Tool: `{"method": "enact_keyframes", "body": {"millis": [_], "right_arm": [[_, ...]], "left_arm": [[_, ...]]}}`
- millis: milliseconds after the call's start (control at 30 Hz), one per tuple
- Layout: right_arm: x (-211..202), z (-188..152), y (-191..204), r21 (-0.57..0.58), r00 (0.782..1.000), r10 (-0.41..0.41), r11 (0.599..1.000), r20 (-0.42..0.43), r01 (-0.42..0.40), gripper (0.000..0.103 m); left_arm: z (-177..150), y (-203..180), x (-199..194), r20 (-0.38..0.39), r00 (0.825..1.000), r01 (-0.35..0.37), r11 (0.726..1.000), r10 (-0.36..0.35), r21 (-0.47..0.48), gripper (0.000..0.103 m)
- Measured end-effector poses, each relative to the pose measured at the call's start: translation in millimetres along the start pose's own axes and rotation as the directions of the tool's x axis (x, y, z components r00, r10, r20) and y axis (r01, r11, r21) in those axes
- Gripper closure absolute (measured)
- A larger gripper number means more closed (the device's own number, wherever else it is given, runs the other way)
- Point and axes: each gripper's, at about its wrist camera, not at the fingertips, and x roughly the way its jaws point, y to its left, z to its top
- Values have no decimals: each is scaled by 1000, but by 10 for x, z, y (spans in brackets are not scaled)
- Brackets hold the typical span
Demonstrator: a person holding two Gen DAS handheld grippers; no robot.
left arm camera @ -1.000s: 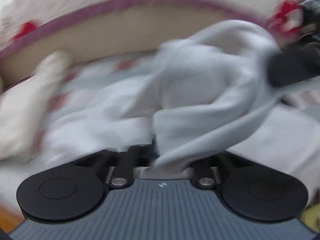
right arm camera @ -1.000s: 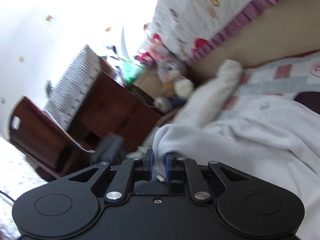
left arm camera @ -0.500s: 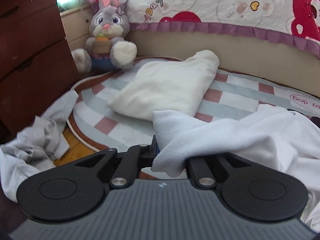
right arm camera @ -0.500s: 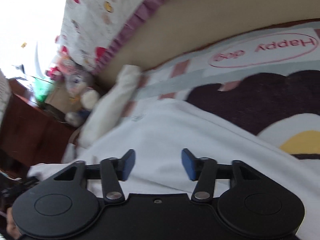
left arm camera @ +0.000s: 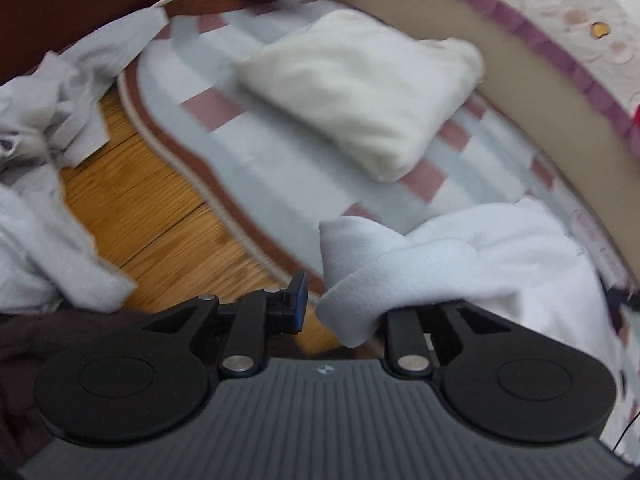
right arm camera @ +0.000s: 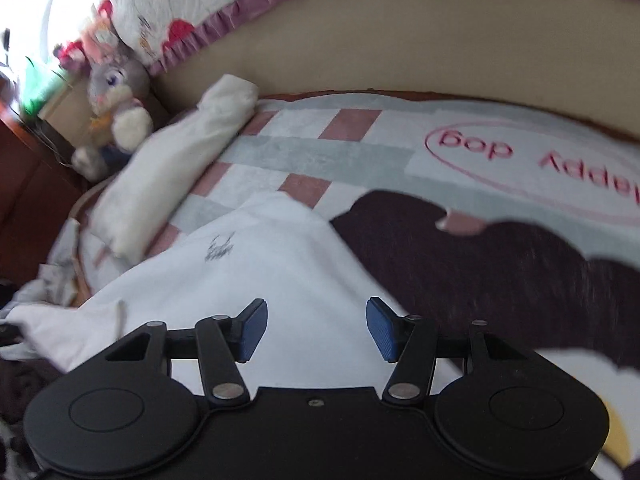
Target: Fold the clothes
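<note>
A white garment [left arm camera: 460, 264] lies bunched on the patterned rug [left arm camera: 280, 168]. One thick fold of it drapes over the right finger of my left gripper [left arm camera: 324, 304] and hides that finger. The left fingertip's blue pad [left arm camera: 299, 300] stands clear of the cloth with a narrow gap, so the jaws are slightly open. In the right wrist view the same garment [right arm camera: 240, 280] is spread flat, with a small dark print. My right gripper [right arm camera: 316, 328] hovers open just over it, with nothing between the pads.
A folded cream garment [left arm camera: 360, 92] [right arm camera: 168, 172] rests on the rug near the beige bed base [right arm camera: 400, 40]. Crumpled grey clothes [left arm camera: 40, 120] lie on the wooden floor [left arm camera: 140, 200]. A plush rabbit [right arm camera: 116, 96] sits by dark wooden furniture [right arm camera: 24, 184].
My right gripper let go of the white garment, opened wide and levelled out over it. My left gripper came down over the rug edge and its left pad parted from the fold.
</note>
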Motion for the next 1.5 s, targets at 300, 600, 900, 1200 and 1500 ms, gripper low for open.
{"method": "enact_keyframes", "body": {"millis": [300, 600, 900, 1200, 1500], "right_arm": [[377, 159, 107, 3, 997, -73, 997, -17, 73, 39], [382, 80, -264, 217, 995, -97, 972, 21, 90, 25], [528, -46, 204, 60, 999, -47, 997, 25, 45, 72], [-401, -616, 1155, -265, 983, 177, 951, 44, -159, 91], [-313, -1315, 1528, -324, 951, 255, 898, -172, -299, 92]], "left_arm": [[156, 600, -126, -51, 994, 84, 981, -94, -174, 60], [168, 280, -271, 76, 992, -98, 995, 96, 27, 59], [-5, -515, 450, -10, 989, 149, 980, -148, 130, 59], [-377, -1060, 231, 22, 959, 264, 915, -284, 305, 58], [-494, -1373, 100, -53, 861, 493, 805, -505, 330, 36]]}}
